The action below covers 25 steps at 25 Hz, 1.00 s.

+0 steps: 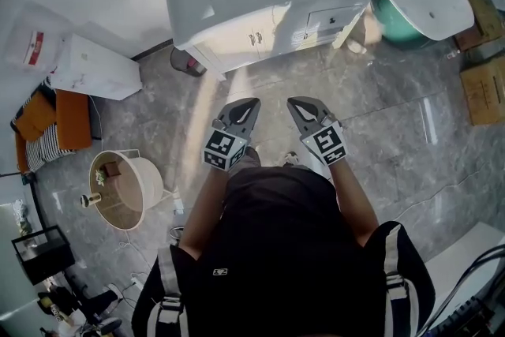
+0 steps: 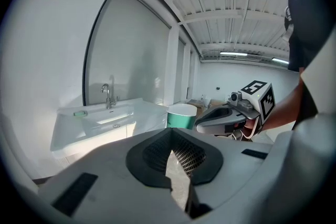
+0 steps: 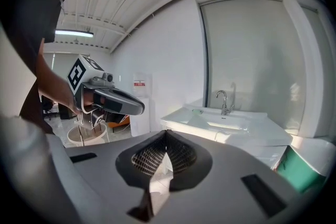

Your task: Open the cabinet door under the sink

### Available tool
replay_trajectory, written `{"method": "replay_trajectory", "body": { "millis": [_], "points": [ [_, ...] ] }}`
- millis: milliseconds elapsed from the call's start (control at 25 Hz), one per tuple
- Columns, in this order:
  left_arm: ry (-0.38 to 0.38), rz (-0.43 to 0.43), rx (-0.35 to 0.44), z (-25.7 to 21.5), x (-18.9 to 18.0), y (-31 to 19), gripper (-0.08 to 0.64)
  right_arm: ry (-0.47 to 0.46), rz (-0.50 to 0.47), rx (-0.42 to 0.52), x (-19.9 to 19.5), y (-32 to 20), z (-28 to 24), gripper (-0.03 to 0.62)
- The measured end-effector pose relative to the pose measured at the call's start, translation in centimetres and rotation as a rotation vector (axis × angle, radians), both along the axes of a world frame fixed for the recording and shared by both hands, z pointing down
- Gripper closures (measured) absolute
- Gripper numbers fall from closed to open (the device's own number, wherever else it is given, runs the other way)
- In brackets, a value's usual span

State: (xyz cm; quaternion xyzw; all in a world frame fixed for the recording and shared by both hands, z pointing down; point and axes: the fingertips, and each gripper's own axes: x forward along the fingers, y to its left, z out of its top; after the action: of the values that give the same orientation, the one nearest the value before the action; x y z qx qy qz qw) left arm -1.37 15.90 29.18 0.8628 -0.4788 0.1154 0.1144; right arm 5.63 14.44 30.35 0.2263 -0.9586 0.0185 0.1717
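Hovering well short of the cabinet door [image 1: 233, 39], left gripper [image 1: 252, 102] and right gripper [image 1: 294, 102] are both pinched together, empty.

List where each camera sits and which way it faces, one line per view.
Head view: on the person's head, looking steeply down at the sink cabinet, torso, left gripper and right gripper.
Left gripper view: on the left gripper, facing the sink cabinet over its shut jaws; right gripper at right.
Right gripper view: mirrored, left gripper at left.
All share the sink cabinet.
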Motion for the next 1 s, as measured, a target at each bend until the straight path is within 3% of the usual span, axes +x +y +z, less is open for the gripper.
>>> {"method": "replay_trajectory", "body": {
  "millis": [280,680,1000],
  "points": [
    [0.026,0.087,-0.008,0.9,-2.9,-2.1,0.545,0.044,0.074,-0.014,-3.1,-2.0,1.4,0.534],
    [0.021,0.235,-0.052,2.5,-13.8,-6.1,0.543,0.099,0.266,-0.022,-13.0,-6.3,2.9,0.534],
    [-0.013,0.324,-0.145,6.6,-18.7,-6.8,0.543,0.105,0.365,-0.092,-17.3,-7.7,7.0,0.534]
  ]
}}
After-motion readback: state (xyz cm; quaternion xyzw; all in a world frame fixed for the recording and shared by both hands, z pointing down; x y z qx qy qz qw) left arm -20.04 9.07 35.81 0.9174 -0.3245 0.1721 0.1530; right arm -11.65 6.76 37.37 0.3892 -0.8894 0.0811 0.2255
